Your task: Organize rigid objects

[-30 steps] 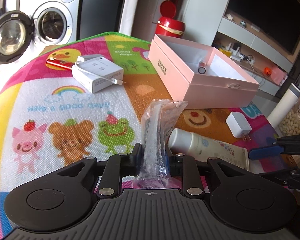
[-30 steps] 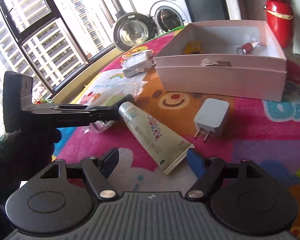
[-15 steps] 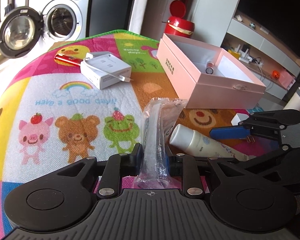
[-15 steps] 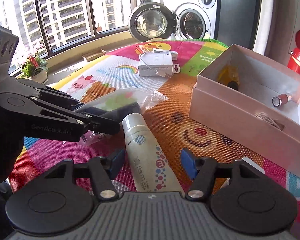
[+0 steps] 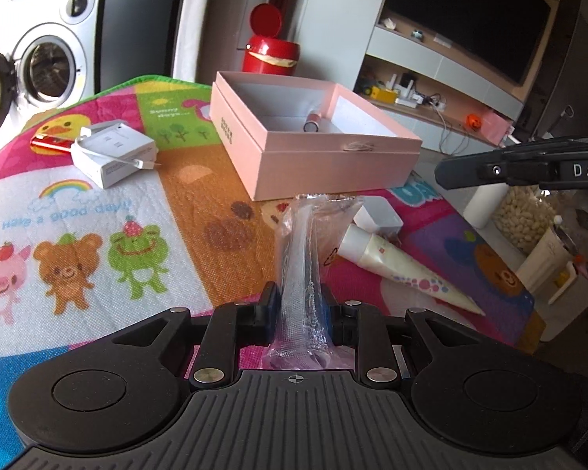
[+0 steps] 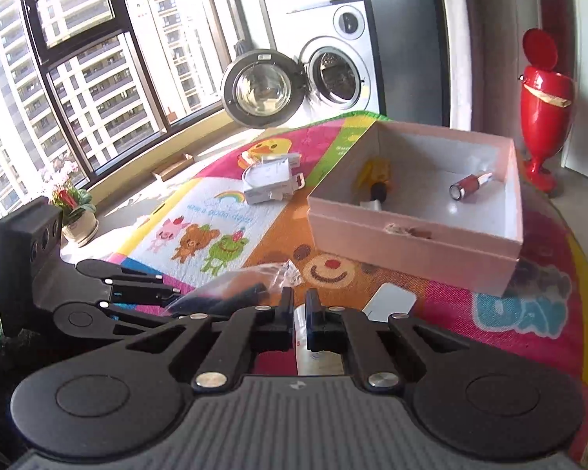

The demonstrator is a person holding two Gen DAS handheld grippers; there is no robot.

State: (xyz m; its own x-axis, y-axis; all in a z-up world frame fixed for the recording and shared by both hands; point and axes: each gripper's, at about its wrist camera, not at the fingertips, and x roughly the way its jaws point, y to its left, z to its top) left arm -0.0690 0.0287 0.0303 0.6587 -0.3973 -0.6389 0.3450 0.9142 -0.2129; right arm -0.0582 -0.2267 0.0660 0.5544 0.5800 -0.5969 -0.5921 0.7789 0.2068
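On a round counter (image 5: 200, 211) covered by a bright cartoon mat, an open pink box (image 5: 317, 149) sits toward the far side. Inside it lie a small red bottle (image 6: 470, 184) near the far wall and a yellow item (image 6: 378, 174) against the left wall; what the yellow item is cannot be made out.

The left tool (image 5: 298, 305) is clamped on a clear plastic bag (image 5: 305, 258) with a dark, narrow object inside. The bag stands up between its fingers (image 5: 268, 301), its crumpled top pointing toward the box. In the right wrist view the same tool (image 6: 176, 295) reaches in from the left, with the bag (image 6: 251, 282) lying just ahead of the right tool.

The right tool (image 6: 300, 313) has its jaws drawn nearly together, with only a narrow gap between them. A white tube (image 6: 313, 356) shows in that gap, below the fingers; whether the pads pinch it cannot be told. In the left wrist view the tube (image 5: 396, 262) lies on the mat, cap toward the box, and one finger of the right tool (image 5: 474, 168) shows above it.

A white charger (image 5: 378, 215) rests on the mat between the tube's cap and the box. Farther left, a white carton (image 5: 111, 152) wrapped with a cable lies beside a red object (image 5: 51, 143).
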